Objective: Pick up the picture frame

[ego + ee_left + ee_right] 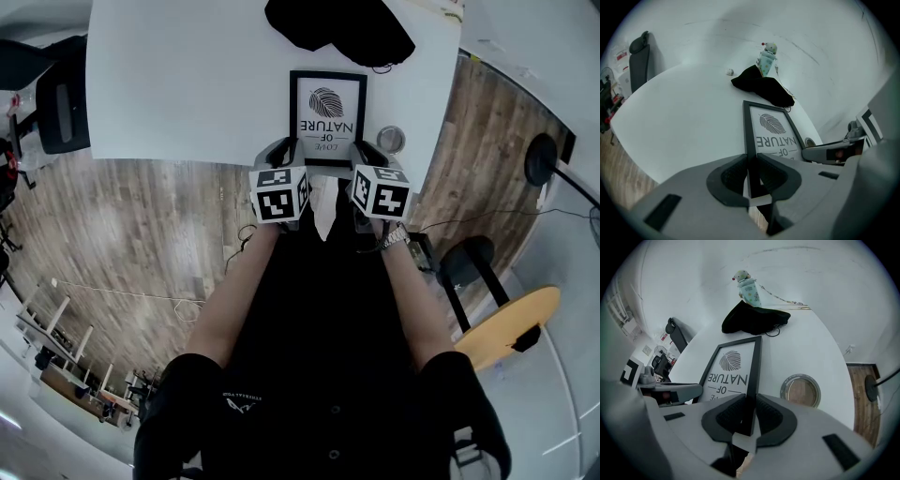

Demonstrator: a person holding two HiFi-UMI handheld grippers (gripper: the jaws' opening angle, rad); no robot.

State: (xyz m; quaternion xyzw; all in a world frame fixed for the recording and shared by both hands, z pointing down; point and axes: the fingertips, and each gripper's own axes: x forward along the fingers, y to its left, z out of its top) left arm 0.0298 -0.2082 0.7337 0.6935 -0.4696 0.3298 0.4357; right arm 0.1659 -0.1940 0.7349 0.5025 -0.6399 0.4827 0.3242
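Head view: the picture frame (327,112) lies flat on the white table (187,84). The left gripper (284,150) is at the frame's near left corner and the right gripper (367,150) at its near right corner. A black cloth (342,28) lies just beyond the frame's far edge, so a forward shove could snag it.

Left gripper view: the jaws stand narrow, their pads pressing the frame's thin left rail. The hold is only on the near end, so the far end may sag or the rail may slip out.

Right gripper view: the jaws likewise pinch the frame's right rail. A round opening (800,391) sits just beside that rail. Uneven lifting could twist the frame loose.
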